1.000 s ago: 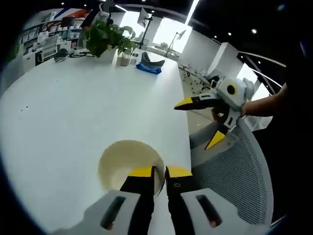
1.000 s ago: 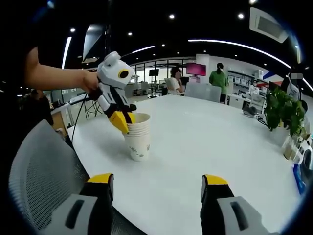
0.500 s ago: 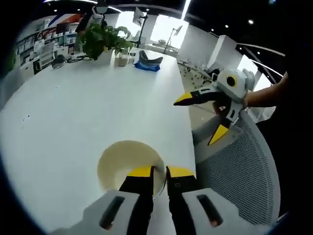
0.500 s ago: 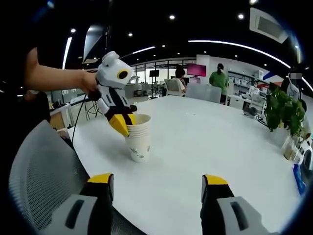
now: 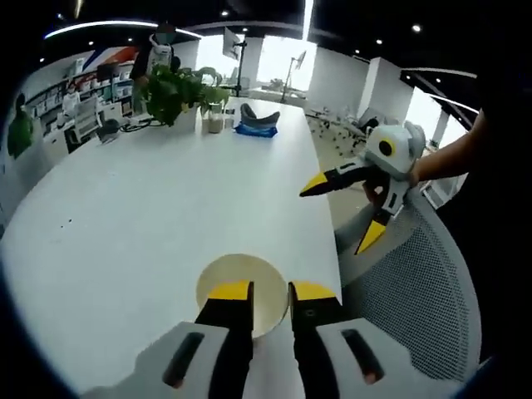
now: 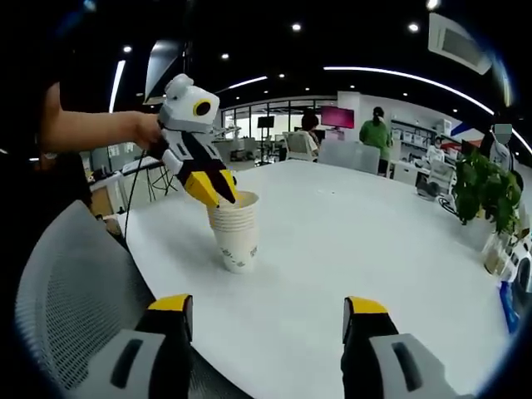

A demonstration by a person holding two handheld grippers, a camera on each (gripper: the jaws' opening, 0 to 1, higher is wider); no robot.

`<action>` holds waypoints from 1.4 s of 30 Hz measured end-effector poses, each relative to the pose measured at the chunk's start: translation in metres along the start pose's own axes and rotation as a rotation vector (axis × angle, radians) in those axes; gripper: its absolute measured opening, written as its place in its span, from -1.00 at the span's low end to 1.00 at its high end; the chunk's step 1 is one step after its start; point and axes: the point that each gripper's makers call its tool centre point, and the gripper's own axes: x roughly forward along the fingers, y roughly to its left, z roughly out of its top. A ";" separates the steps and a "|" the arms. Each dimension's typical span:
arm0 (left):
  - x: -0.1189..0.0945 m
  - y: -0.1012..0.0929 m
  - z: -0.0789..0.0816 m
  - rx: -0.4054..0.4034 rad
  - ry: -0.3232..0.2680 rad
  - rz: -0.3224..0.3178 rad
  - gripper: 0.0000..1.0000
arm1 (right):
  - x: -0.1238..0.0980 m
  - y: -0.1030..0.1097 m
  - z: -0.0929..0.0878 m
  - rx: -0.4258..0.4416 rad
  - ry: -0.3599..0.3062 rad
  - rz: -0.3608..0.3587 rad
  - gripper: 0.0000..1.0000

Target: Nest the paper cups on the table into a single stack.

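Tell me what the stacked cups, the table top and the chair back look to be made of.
Stacked cups: likely paper, matte cream, with thin rolled rims showing at each nested layer.
Table top: smooth white, probably laminate; faint sheen from ceiling lights.
Chair back: grey mesh, judging by its fine perforated weave, in a pale frame.

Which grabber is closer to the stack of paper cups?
Left. The left gripper sits right at the cup stack's rim, jaws slightly apart. The right gripper is open, back over the table's near edge.
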 end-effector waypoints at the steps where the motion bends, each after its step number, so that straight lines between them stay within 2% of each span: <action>1: -0.003 0.001 0.001 0.004 -0.011 0.010 -0.67 | 0.000 0.000 0.000 0.002 0.001 0.000 0.49; 2: -0.007 0.001 0.002 0.009 -0.022 0.021 -0.63 | 0.000 0.000 -0.001 0.000 0.008 -0.001 0.49; 6: -0.026 0.025 -0.006 0.042 -0.051 0.085 -0.46 | 0.001 0.002 -0.001 -0.010 0.017 0.008 0.52; 10: -0.036 0.031 -0.016 0.030 -0.071 0.129 -0.33 | 0.002 0.003 -0.001 -0.026 0.037 0.019 0.54; 14: -0.036 0.032 -0.030 0.010 -0.067 0.144 -0.24 | 0.003 0.000 0.005 -0.049 0.038 0.026 0.55; 19: -0.027 0.031 -0.050 -0.012 -0.050 0.164 -0.16 | 0.009 -0.002 0.024 -0.057 0.012 0.039 0.55; 22: -0.020 0.029 -0.055 -0.020 -0.055 0.172 -0.13 | 0.016 0.001 0.035 -0.062 -0.013 0.059 0.55; 27: -0.007 0.028 -0.065 -0.017 -0.053 0.188 -0.09 | 0.032 0.010 0.047 -0.063 -0.041 0.096 0.51; 30: -0.001 0.031 -0.077 -0.017 -0.054 0.192 -0.08 | 0.044 0.019 0.054 -0.064 -0.058 0.125 0.48; 42: 0.023 0.032 -0.079 -0.037 -0.106 0.215 -0.09 | 0.084 0.037 0.068 -0.057 -0.087 0.181 0.30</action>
